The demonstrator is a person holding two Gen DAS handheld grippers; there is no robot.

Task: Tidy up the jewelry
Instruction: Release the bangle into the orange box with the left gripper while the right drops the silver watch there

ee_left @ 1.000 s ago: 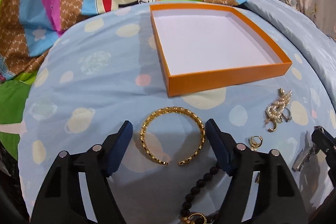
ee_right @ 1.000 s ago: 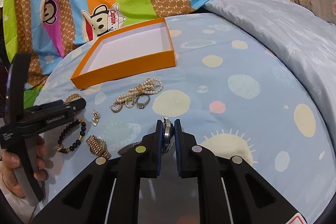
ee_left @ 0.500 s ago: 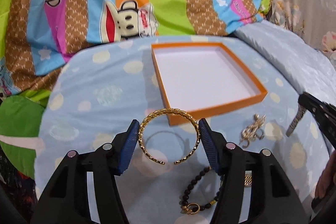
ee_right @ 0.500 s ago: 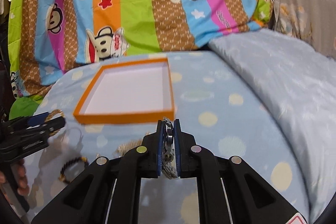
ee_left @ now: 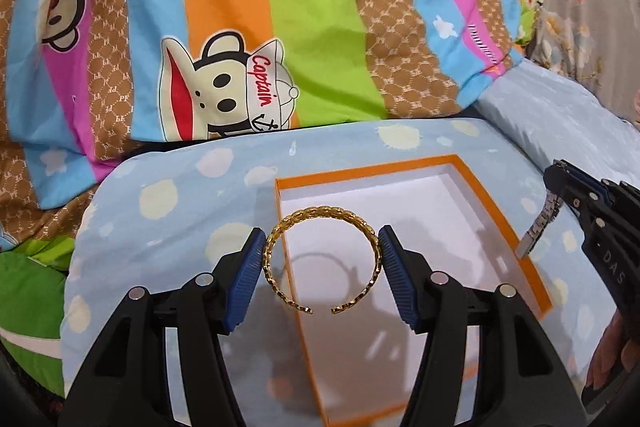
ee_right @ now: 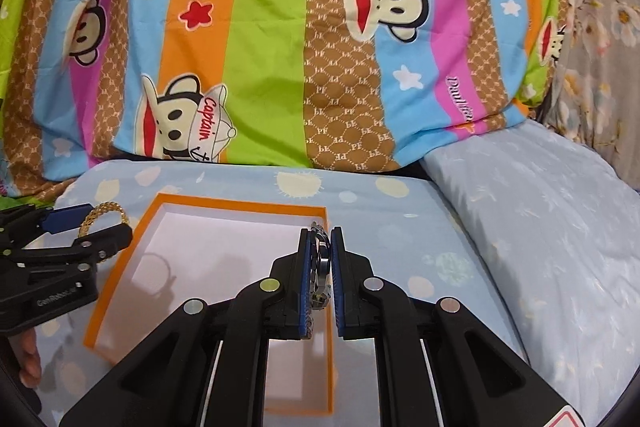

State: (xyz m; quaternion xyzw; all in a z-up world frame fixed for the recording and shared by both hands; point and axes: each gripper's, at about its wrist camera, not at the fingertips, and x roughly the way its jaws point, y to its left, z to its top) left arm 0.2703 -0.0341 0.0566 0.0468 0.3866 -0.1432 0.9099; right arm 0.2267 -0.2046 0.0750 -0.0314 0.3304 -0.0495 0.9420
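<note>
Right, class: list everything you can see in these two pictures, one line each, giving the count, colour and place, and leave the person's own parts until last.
Box: one, orange walls, white inside, open on the dotted sheet.
Bangle: one, gold, open-ended, held above the box's left edge.
Watch: one, silver metal band, held over the box's right edge.
Sheet: one, pale blue with cream dots, under the box.
Quilt: one, multicoloured stripes with cartoon monkeys, behind the box.
Pillow: one, light blue, right of the sheet.
Left gripper: one, black with blue fingers, shut on the bangle.
Right gripper: one, black with blue fingers, shut on the watch.
</note>
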